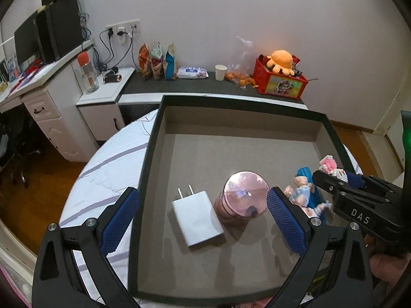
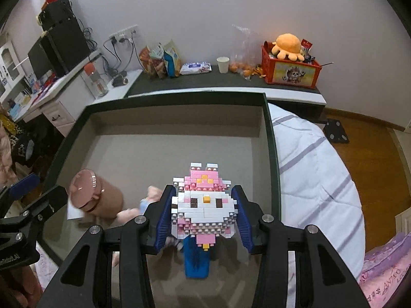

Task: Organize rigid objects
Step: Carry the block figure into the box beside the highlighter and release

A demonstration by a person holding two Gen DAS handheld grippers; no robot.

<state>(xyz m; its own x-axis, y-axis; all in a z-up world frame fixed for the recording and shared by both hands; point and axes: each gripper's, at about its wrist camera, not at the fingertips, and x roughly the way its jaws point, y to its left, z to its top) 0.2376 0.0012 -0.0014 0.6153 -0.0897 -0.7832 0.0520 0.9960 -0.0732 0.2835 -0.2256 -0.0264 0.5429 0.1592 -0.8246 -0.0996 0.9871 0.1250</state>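
Observation:
A pink and white brick-built figure (image 2: 204, 202) is clamped between the blue pads of my right gripper (image 2: 204, 213), which is shut on it above the black-rimmed box (image 2: 269, 138). In the left wrist view the same figure (image 1: 331, 166) shows at the tip of the right gripper (image 1: 334, 177). My left gripper (image 1: 203, 213) stands open over the box (image 1: 151, 154), its fingers wide apart with nothing gripped. Below it lie a white plug charger (image 1: 196, 218) and a pink round-lidded jar (image 1: 242, 196). A small doll (image 1: 300, 195) and a blue flat object (image 2: 196, 259) also lie in the box.
The box rests on a white striped bed cover (image 2: 318, 177). Behind it runs a dark shelf (image 1: 205, 87) with snack bags, a paper cup (image 1: 221, 72) and a red crate (image 1: 280, 80) with an orange plush. A white desk (image 1: 48, 107) stands at left.

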